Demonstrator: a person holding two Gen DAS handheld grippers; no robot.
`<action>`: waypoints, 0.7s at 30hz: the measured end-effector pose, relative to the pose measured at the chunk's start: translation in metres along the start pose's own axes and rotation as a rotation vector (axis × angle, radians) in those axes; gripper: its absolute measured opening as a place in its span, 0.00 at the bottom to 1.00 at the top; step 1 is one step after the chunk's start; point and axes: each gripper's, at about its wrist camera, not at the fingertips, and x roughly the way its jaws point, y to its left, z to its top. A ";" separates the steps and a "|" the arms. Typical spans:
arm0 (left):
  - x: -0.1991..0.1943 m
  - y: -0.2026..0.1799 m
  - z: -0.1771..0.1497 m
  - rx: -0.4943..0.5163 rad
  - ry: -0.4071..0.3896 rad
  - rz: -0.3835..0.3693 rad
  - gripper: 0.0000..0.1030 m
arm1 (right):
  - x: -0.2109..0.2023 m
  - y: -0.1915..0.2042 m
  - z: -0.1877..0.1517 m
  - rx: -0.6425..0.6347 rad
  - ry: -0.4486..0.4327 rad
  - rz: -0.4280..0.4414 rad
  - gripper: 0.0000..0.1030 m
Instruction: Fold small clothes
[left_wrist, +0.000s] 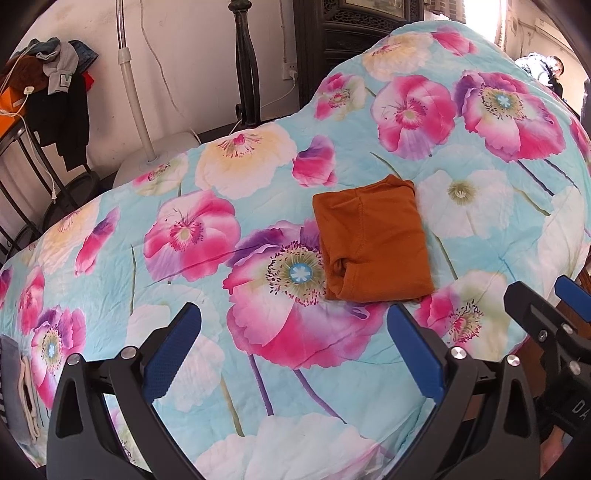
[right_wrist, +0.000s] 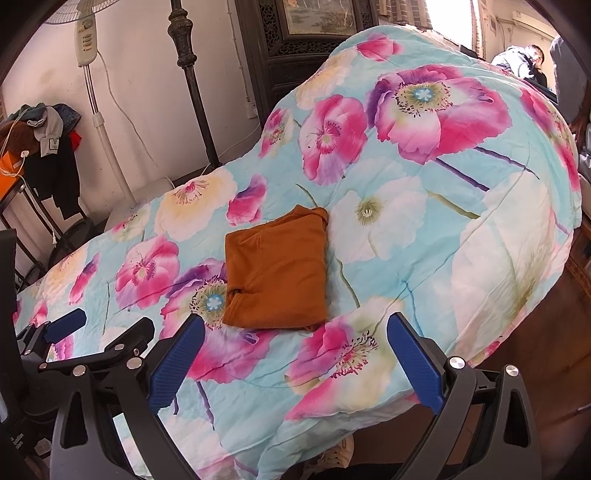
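A small orange-brown garment lies folded into a compact rectangle on the floral quilt. It also shows in the right wrist view. My left gripper is open and empty, held above the quilt just short of the garment's near edge. My right gripper is open and empty too, a little in front of the garment. The right gripper's fingers show at the right edge of the left wrist view. The left gripper's fingers show at the left of the right wrist view.
The quilt covers a bed and drops off at its right edge. A standing fan, a dark bedpost and a rack with hanging clothes stand behind. Striped and pale cloths lie at the far left. A person is at the far right.
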 end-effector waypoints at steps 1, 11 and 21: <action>-0.001 -0.001 0.000 0.003 -0.001 -0.003 0.96 | 0.000 0.000 0.000 0.000 -0.001 -0.001 0.96; -0.010 -0.003 -0.002 0.030 -0.061 0.018 0.95 | -0.001 0.002 -0.003 0.011 0.002 0.001 0.96; -0.012 -0.007 -0.003 0.051 -0.062 0.012 0.95 | 0.000 -0.001 -0.001 0.012 0.002 0.004 0.96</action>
